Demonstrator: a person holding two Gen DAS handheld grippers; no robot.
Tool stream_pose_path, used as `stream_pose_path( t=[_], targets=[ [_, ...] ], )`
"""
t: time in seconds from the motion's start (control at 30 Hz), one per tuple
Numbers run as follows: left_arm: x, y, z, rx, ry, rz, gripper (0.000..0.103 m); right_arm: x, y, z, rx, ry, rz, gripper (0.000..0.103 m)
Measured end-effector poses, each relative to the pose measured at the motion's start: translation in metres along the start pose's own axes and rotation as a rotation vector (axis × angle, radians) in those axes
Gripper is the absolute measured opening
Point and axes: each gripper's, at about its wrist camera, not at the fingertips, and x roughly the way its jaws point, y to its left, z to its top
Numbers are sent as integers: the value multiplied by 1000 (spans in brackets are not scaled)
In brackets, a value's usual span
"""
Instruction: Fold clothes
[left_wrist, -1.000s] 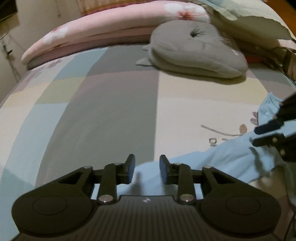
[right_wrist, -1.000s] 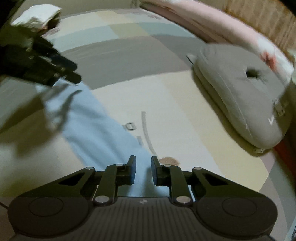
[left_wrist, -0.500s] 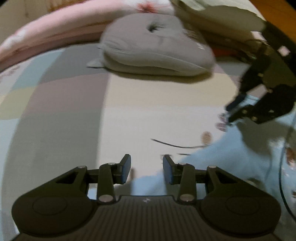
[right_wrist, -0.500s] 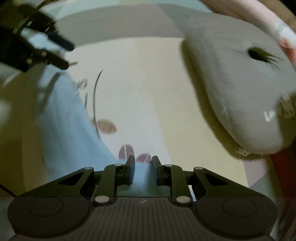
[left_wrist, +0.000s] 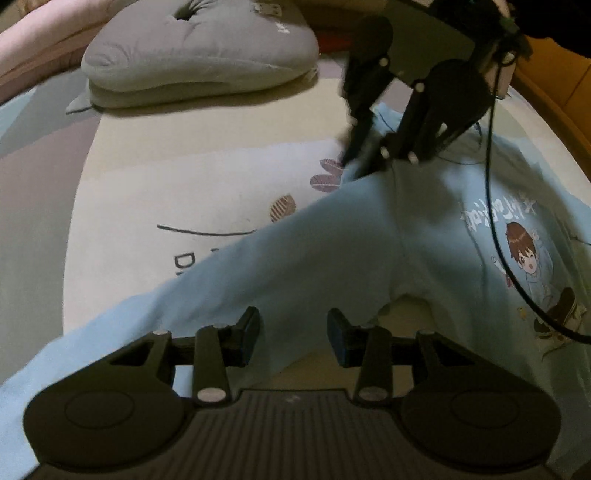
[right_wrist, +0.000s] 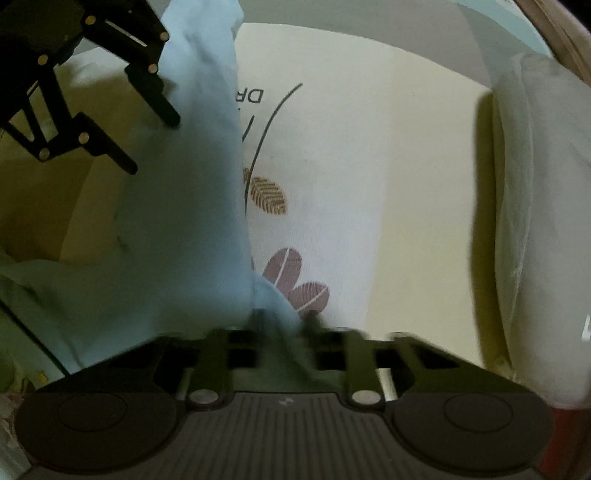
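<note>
A light blue sweatshirt (left_wrist: 332, 251) with a cartoon print (left_wrist: 524, 254) lies spread on the bed, one sleeve running toward the lower left. My left gripper (left_wrist: 293, 332) hovers open just over that sleeve near the armpit, with nothing between its fingers. My right gripper (left_wrist: 364, 162) points down at the shoulder of the sweatshirt. In the right wrist view its fingers are blurred and stand apart, with a raised fold of the sweatshirt (right_wrist: 177, 221) between them at the right gripper (right_wrist: 286, 328). The left gripper (right_wrist: 153, 146) shows open at the upper left there.
A patchwork bed cover (left_wrist: 184, 177) with leaf prints lies under everything. Behind the sweatshirt sits a grey tufted cushion (left_wrist: 199, 48), close on the right in the right wrist view (right_wrist: 535, 221). A pink pillow (left_wrist: 22, 48) lies far left. A black cable (left_wrist: 491, 184) hangs over the shirt.
Both grippers have swung in over the sweatshirt. The right gripper has dropped onto the shoulder, and cloth now sits between its fingers. The left gripper has opened a little wider.
</note>
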Motion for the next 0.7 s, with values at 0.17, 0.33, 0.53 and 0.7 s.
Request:
stream_pose_path(
  t=[0.17, 0.33, 0.53, 0.7],
  targets=[
    [0, -4, 1, 9, 11, -2, 44, -21, -17, -10, 222, -130, -79, 4],
    [-8, 4, 2, -13, 5, 23, 45, -25, -38, -33, 529, -181, -158, 4],
    [-24, 21, 2, -67, -27, 67, 45, -36, -11, -14, 524, -266, -191, 11],
    [-36, 51, 6, -114, -77, 179, 45, -29, 20, 26, 450, -348, -76, 11]
  ],
)
